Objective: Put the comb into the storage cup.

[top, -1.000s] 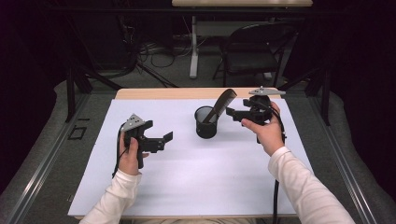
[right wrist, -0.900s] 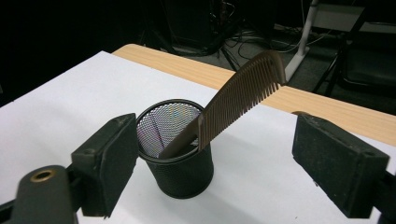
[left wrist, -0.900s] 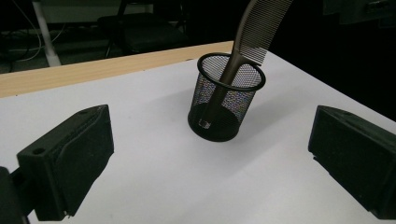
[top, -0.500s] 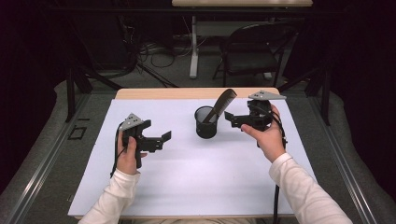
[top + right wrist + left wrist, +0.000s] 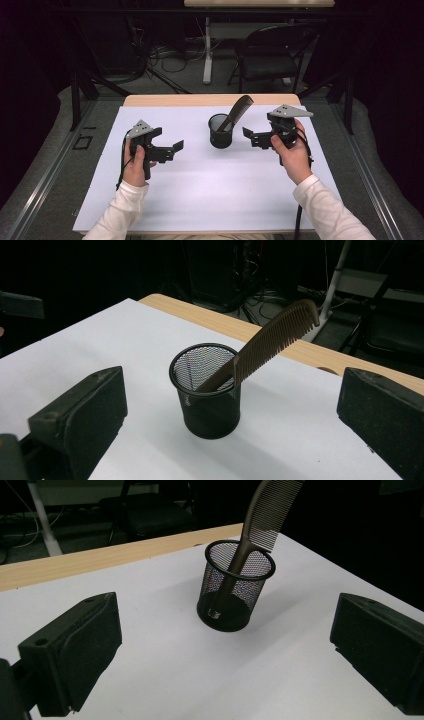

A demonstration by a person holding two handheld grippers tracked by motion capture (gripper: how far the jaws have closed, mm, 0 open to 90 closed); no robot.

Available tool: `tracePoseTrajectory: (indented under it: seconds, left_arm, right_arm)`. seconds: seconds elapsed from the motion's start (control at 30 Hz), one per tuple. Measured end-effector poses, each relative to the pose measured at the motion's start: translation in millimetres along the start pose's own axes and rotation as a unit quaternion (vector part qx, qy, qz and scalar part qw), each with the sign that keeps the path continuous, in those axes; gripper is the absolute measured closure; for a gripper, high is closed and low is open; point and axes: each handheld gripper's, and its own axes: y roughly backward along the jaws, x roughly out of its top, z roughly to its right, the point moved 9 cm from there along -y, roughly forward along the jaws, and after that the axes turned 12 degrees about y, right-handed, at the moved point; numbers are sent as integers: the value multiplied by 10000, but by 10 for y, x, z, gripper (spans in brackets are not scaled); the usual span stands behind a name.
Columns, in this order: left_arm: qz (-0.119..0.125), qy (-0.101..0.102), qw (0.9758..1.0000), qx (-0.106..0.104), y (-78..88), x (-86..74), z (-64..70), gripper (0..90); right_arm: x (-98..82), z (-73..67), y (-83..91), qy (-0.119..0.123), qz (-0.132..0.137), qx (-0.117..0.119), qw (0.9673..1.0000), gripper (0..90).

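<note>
A black mesh cup (image 5: 220,131) stands on the white sheet (image 5: 215,190), near its far middle. A brown comb (image 5: 240,111) leans in it, handle down, teeth end tilted up to the right. My left gripper (image 5: 172,151) is held to the cup's left, open and empty, pointing at the cup (image 5: 235,587) and comb (image 5: 270,510). To the cup's right my right gripper (image 5: 251,138) is open with nothing between its fingers; its jaws have just been opening. It looks at the cup (image 5: 205,400) and comb (image 5: 275,340) from a short way off.
The table's wooden far edge (image 5: 200,100) borders the sheet. Beyond it stand a folding chair (image 5: 272,55), a table leg (image 5: 207,50) and floor cables. Bare white sheet spreads between my hands and toward the near edge.
My right gripper has drawn back to the right, away from the comb's top, and its jaws have spread wider. The comb stays leaning in the cup. The left gripper has kept still.
</note>
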Motion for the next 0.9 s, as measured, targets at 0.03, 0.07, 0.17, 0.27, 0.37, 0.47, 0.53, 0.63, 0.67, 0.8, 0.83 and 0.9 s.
tracePoseTrajectory:
  seconds: [0.03,0.07,0.17,0.27,0.37,0.47,0.53,0.63,0.67,0.8,0.83,0.9]
  left_arm:
    - [-8,-25,10000,0,1,4,6,5]
    - [0,-16,10000,-13,2,11,16,5]
    - [4,-50,10000,-33,18,44,47,5]
    - [-3,-102,9999,-73,47,65,85,5]
    - [-22,-89,9999,-97,88,84,97,5]
    - [-30,-35,9999,-164,139,104,97,5]
    - [-70,-34,9998,-198,174,104,93,5]
    - [-119,-54,9997,-216,228,101,85,5]
    - [-130,-59,9996,-223,248,100,84,5]
    - [-154,-130,9995,-231,341,93,73,5]
    - [-162,-136,9995,-246,364,87,71,5]
    - [-185,-167,9994,-247,412,73,60,5]
  right_arm:
    - [1,-14,23,3,30,12,10000,0]
    - [-4,-28,48,15,38,25,10000,0]
    - [-23,-60,117,104,61,-36,9999,0]
    - [-60,-84,171,147,18,-94,9998,0]
    - [-93,-117,217,130,-13,-37,9999,0]
    - [-115,-122,271,162,-13,-87,9998,0]
    - [-127,-129,301,155,-9,-96,9998,0]
    - [-165,-145,335,153,-67,-63,9998,0]
    - [-179,-147,342,165,-84,-75,9998,0]
    - [-239,-161,366,216,-163,-92,9996,0]
    - [-253,-164,369,237,-172,-91,9995,0]
    - [-293,-170,377,267,-215,-111,9994,0]
